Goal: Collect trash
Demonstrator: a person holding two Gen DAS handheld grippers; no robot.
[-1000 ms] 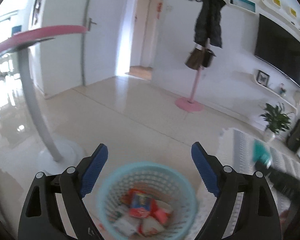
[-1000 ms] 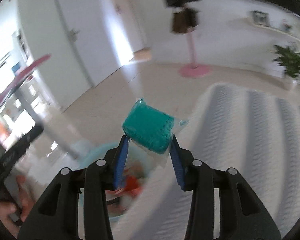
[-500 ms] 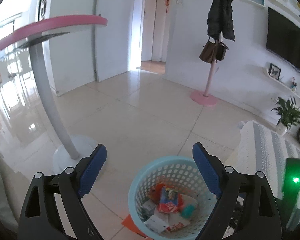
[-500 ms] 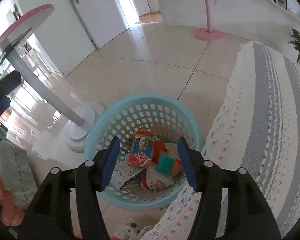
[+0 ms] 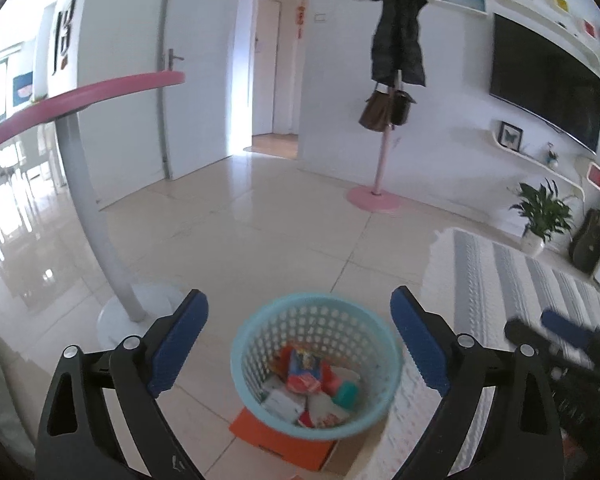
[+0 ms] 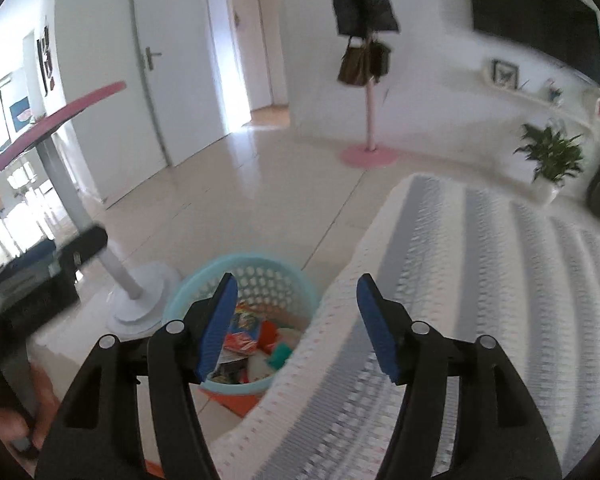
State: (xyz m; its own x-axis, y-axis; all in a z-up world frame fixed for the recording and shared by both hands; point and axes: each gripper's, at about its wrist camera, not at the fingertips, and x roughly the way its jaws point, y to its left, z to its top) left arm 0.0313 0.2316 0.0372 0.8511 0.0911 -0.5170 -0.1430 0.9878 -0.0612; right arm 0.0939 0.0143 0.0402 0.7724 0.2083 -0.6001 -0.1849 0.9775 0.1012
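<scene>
Teal packet [image 5: 346, 394] dropped into my blue basket [image 5: 260, 330] | right gripper [image 6: 294, 326] empty, jaws opening | left gripper [image 5: 298, 344] wide, opening, empty | fetch next trash

Black grippers [image 5: 300, 344] w/ blue pads [image 5: 178, 344] (silver screws).

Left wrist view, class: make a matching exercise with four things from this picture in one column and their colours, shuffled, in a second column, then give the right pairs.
Things:
1. basket
2. coat stand base
3. coat
4. card under the basket

Colours:
A. orange
B. light blue
C. black
D. pink

Pairs: 1-B, 2-D, 3-C, 4-A
</scene>
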